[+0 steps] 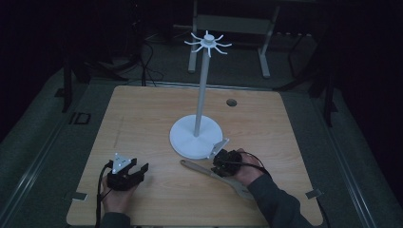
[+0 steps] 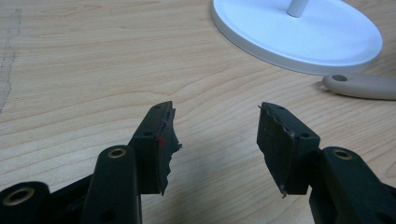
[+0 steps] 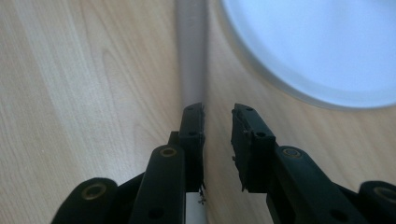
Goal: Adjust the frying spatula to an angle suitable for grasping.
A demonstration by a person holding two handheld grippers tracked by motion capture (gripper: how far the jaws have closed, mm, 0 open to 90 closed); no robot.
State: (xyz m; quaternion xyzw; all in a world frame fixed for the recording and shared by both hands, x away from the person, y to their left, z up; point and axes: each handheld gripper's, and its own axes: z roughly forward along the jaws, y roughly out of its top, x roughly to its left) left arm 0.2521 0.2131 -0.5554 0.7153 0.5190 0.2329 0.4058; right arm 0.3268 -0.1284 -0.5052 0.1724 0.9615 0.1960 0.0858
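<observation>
Lying on the wooden table (image 1: 142, 118) just in front of the white stand's base (image 1: 187, 137): one beige utensil handle (image 1: 199, 167). Right gripper (image 1: 219, 164) hovers over it, jaws drawn nearly together with nothing pinched between them. Left gripper (image 1: 139, 170) rests well apart, jaws spread and empty.

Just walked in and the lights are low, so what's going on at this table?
A person sits at a wooden table with a gripper in each hand. The right gripper, jaws nearly shut, sits over the handle of a beige utensil lying flat beside the round base of a white hook stand; whether it grips the handle yet isn't clear. The left gripper rests apart with jaws open and nothing between them. The stand's hooks are bare.
</observation>
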